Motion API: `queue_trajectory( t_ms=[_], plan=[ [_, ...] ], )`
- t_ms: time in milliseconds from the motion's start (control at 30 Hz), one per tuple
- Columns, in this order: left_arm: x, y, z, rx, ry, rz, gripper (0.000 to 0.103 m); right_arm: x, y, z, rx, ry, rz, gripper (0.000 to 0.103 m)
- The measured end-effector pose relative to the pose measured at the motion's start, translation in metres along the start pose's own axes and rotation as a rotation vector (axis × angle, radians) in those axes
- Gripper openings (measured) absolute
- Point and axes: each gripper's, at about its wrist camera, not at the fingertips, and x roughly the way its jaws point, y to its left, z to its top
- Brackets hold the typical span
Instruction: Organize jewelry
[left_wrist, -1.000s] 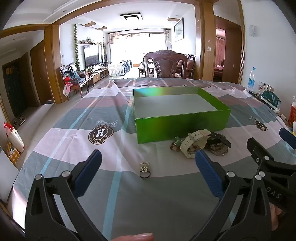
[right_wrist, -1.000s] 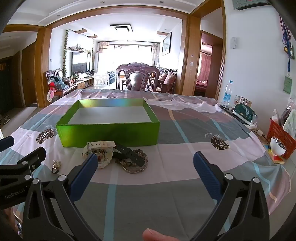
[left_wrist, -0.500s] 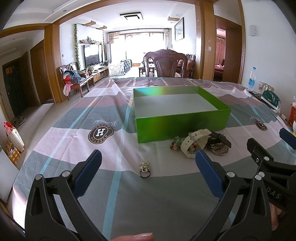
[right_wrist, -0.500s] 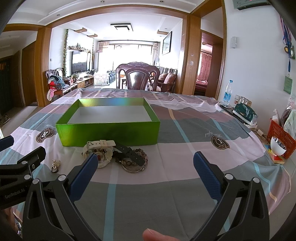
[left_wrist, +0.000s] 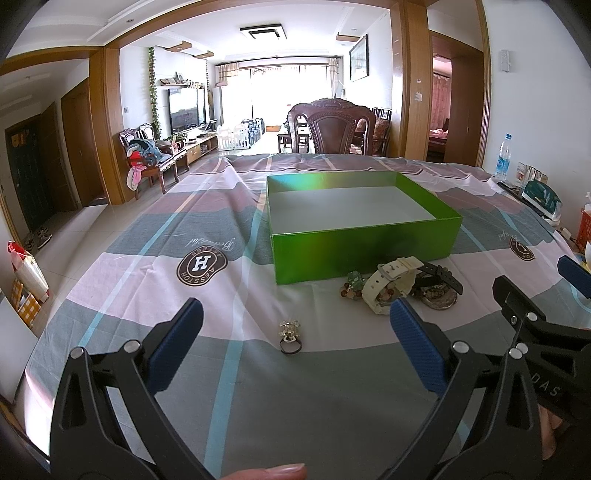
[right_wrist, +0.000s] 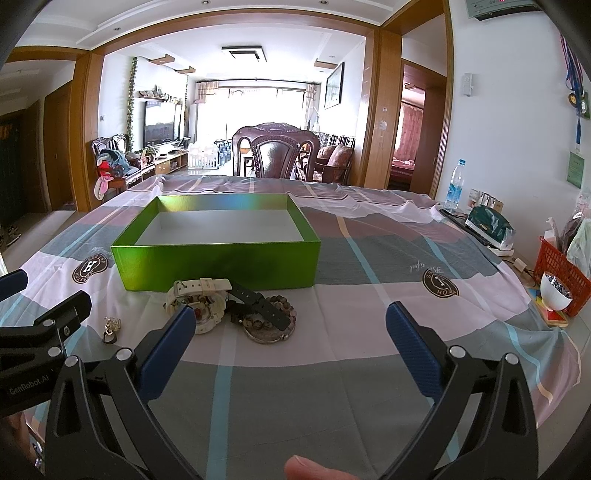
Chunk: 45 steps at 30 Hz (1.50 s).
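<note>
An open green box (left_wrist: 365, 251) (right_wrist: 218, 264) stands empty on the table. In front of it lies a pile: a white watch (left_wrist: 388, 282) (right_wrist: 197, 295), a black watch strap (left_wrist: 441, 275) (right_wrist: 260, 302), a bead bracelet (right_wrist: 273, 321) and a small green beaded piece (left_wrist: 352, 284). A ring with a sparkly top (left_wrist: 290, 334) (right_wrist: 112, 326) lies apart, to the pile's left. My left gripper (left_wrist: 293, 332) is open, empty, with the ring between its fingers' line of sight. My right gripper (right_wrist: 291, 332) is open, empty, just short of the pile.
A patterned cloth covers the table (left_wrist: 184, 295). At the right edge stand a red basket (right_wrist: 561, 273), a white bowl (right_wrist: 554, 295), a teal pouch (right_wrist: 487, 223) and a water bottle (right_wrist: 456, 184). A wooden chair (right_wrist: 277, 151) stands behind the table.
</note>
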Motion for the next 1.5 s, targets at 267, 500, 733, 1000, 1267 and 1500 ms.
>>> queue_trajectory(
  t_ms=[267,500,733,1000,1267,1500],
  plan=[
    [-0.0003,-0.0003,0.0000,0.000,-0.001,0.000,0.100,0.0001,0.0008,0.0000,-0.001,0.000,0.000,0.100],
    [-0.0014,-0.0008,-0.0002,0.002,-0.002,0.000,0.100,-0.0012,0.0005,0.0012,-0.002,0.001,0.000,0.100],
    [-0.0002,-0.0002,0.0001,0.002,-0.002,-0.002,0.100,-0.0005,0.0019,0.0004,-0.004,-0.002,-0.001,0.100],
    [-0.0004,-0.0004,0.0002,0.003,-0.001,-0.004,0.100,-0.0025,0.0010,0.0018,-0.003,-0.003,-0.001,0.100],
    [-0.0042,-0.0006,0.0003,0.003,-0.001,-0.002,0.100,-0.0043,-0.0002,0.0025,-0.003,-0.003,-0.002,0.100],
    [-0.0042,-0.0006,0.0002,0.003,-0.001,-0.001,0.100,-0.0040,0.0002,0.0025,-0.003,-0.002,-0.001,0.100]
  ],
)
